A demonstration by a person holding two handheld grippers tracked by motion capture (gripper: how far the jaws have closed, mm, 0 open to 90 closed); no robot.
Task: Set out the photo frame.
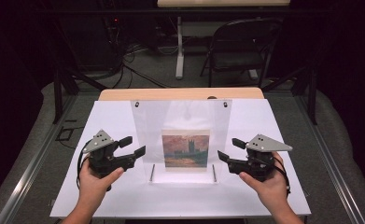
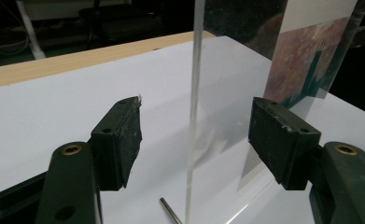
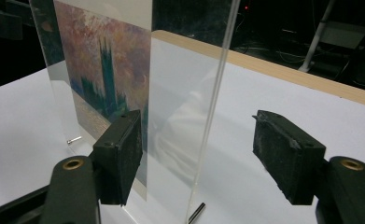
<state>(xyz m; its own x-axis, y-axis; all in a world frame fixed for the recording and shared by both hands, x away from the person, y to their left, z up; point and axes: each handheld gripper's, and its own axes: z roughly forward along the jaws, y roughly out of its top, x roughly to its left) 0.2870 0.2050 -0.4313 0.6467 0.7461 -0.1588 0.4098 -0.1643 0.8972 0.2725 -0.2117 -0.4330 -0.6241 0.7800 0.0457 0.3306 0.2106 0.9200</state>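
A clear acrylic picture stand (image 1: 180,121) stands upright on the white board (image 1: 124,196), with a print of a tower at sunset (image 1: 186,150) in its lower middle. My left gripper (image 1: 132,145) is at the stand's left edge and is open. In the left gripper view that edge (image 2: 194,93) runs up between the jaws with a gap to each pad. At the right edge my right gripper (image 1: 230,150) is open in the same way, and the right gripper view has the edge (image 3: 217,93) between the jaws, untouched, with the print (image 3: 105,70) beyond.
Two thin metal pins (image 1: 152,172) (image 1: 214,172) lie at the stand's foot. The board rests on a wooden table (image 1: 124,94). Behind it are a folding chair (image 1: 241,46), a table leg (image 1: 179,51) and cables on the floor.
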